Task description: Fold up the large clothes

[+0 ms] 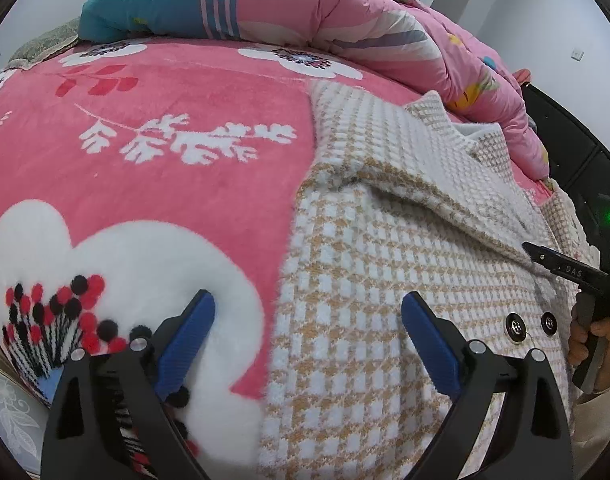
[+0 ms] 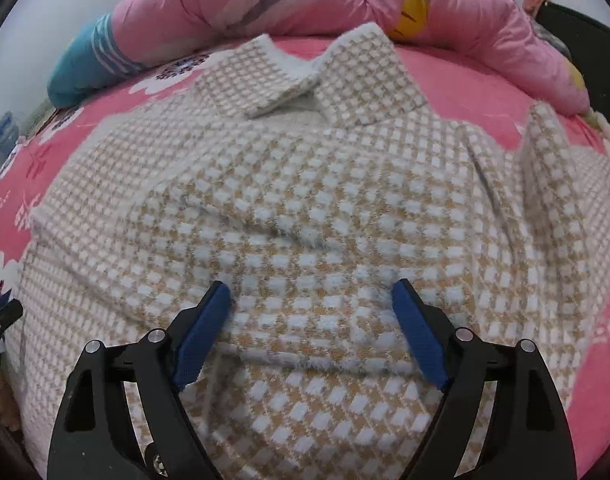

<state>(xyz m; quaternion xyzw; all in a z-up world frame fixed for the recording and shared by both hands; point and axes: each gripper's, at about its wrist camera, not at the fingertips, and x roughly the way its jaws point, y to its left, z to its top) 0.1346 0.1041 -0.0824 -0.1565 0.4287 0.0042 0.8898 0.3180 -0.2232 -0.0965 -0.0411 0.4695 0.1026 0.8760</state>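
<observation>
Fuzzy tan-and-white houndstooth knit coat [image 2: 305, 200]: thick, soft, floppy, weighty (drapes, won't slip). Right gripper [image 2: 311, 336] fingers spread, empty; left gripper [image 1: 307, 344] likewise. Pinch folded edge just ahead.

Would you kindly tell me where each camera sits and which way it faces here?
Left wrist: sits on the left gripper, angled down over the checked coat's edge and pink blanket; open blue fingers, the right gripper and a hand show.
Right wrist: sits on the right gripper, angled down at the coat's middle and collar; open blue fingers show.
Shared: coat, blanket, pink quilt.
</observation>
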